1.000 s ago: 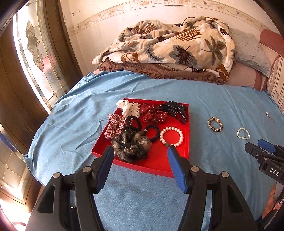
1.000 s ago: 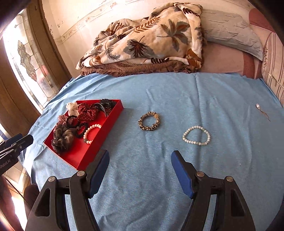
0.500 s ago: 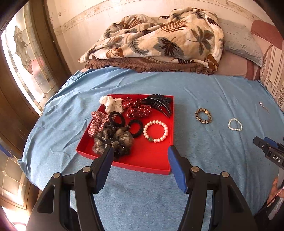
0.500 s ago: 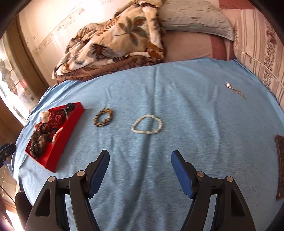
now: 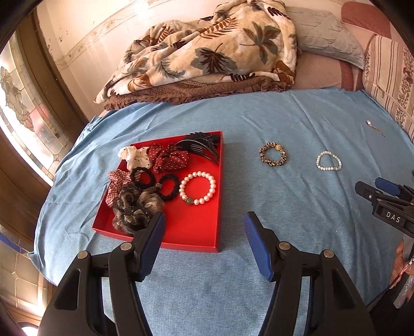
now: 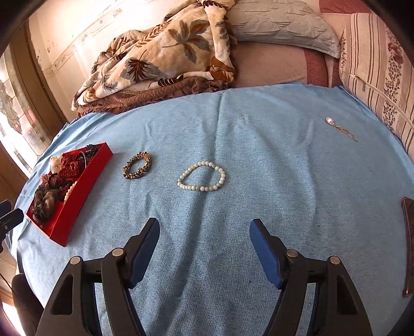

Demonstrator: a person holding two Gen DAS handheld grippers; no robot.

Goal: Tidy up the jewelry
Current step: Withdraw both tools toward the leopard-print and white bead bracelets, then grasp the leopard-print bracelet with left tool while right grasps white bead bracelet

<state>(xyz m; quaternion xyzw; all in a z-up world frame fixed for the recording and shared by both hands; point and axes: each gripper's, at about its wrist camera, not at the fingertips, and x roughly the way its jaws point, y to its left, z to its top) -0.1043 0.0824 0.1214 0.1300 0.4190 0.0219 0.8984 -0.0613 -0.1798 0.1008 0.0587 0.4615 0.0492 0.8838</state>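
A red tray (image 5: 191, 232) (image 6: 85, 186) on the blue bedsheet holds several scrunchies, a black comb (image 5: 201, 146) and a pink pearl bracelet (image 5: 198, 188). To its right on the sheet lie a leopard-print bracelet (image 5: 273, 154) (image 6: 137, 166) and a pale bead bracelet (image 5: 328, 161) (image 6: 201, 176). A drop earring (image 6: 341, 128) (image 5: 375, 128) lies far right. My left gripper (image 5: 204, 222) hovers open over the tray's near right corner, empty. My right gripper (image 6: 204, 227) is open and empty, just short of the pale bead bracelet, and its tip (image 5: 383, 191) shows at the right of the left wrist view.
A folded leaf-print quilt (image 5: 207, 51) and pillows (image 6: 282, 23) lie at the head of the bed. A stained-glass window (image 5: 23, 124) is at the left. A dark flat object (image 6: 408, 245) sits at the sheet's right edge. Part of a hand (image 5: 399, 261) shows at lower right.
Both grippers moved right and lower. In the left view the tray slid left; in the right view the pale bead bracelet came to centre between the fingers. Openings are unchanged.
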